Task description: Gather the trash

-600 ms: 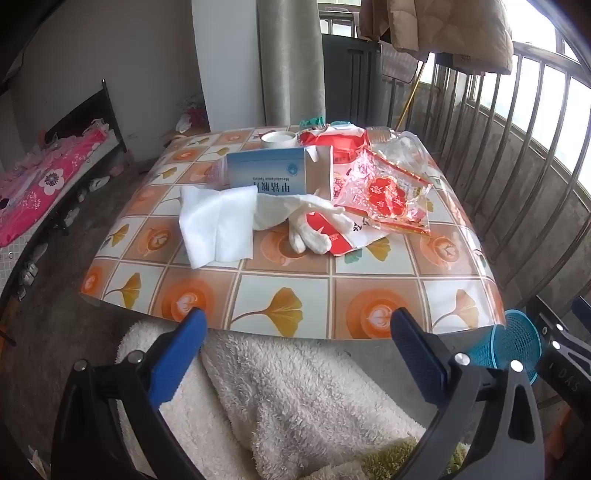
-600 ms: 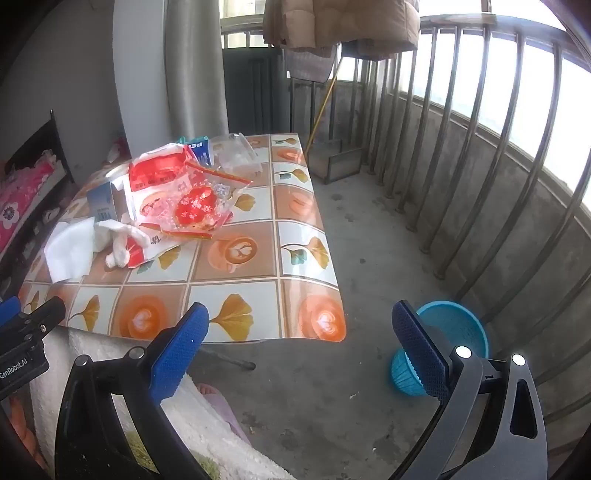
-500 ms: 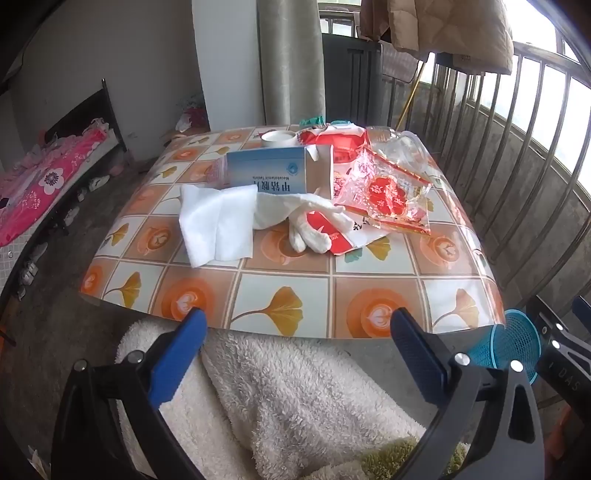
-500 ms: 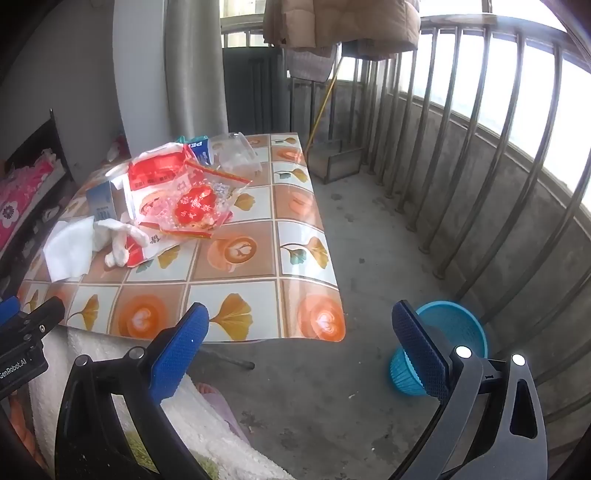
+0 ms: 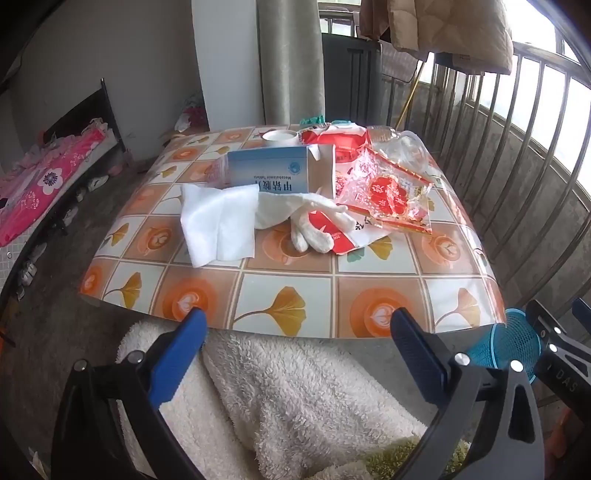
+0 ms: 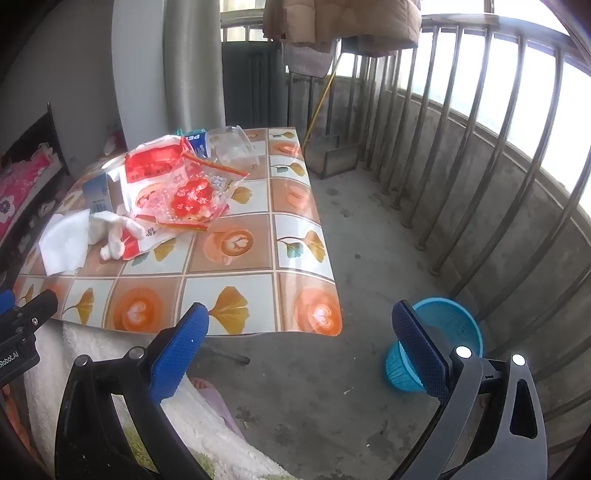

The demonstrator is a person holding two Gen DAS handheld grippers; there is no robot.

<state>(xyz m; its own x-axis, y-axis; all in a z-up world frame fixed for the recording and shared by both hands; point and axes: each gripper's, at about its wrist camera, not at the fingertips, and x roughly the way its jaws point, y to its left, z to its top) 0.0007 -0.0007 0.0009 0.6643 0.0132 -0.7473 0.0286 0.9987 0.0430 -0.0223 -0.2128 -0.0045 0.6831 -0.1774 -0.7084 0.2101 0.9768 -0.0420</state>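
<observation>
Hovering wide open and empty in front of the table point(image 5: 288, 306): left gripper point(image 5: 295, 354), facing white tissue point(image 5: 221, 221), blue box point(image 5: 269, 171) reading "Mecobalamin Tablets", red wrappers point(image 5: 388, 195). Spreading open over bare floor, also empty: right gripper point(image 6: 299, 350), blue basket point(image 6: 454, 325) just behind one finger, trash lying far left on the table.

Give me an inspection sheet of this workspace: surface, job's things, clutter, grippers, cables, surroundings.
Surface: table under a glossy tile-and-leaf patterned cover.
Job's things: white tissue, white glove, red wrappers, clear plastic container, blue box piled together; blue basket on the floor to the right of the table.
Clutter: tape roll at the far edge.
Grippers: left gripper and right gripper both open, jaws empty, short of the table.
Cables: nothing seen.
Surroundings: balcony railing, hanging quilt, bed.
</observation>
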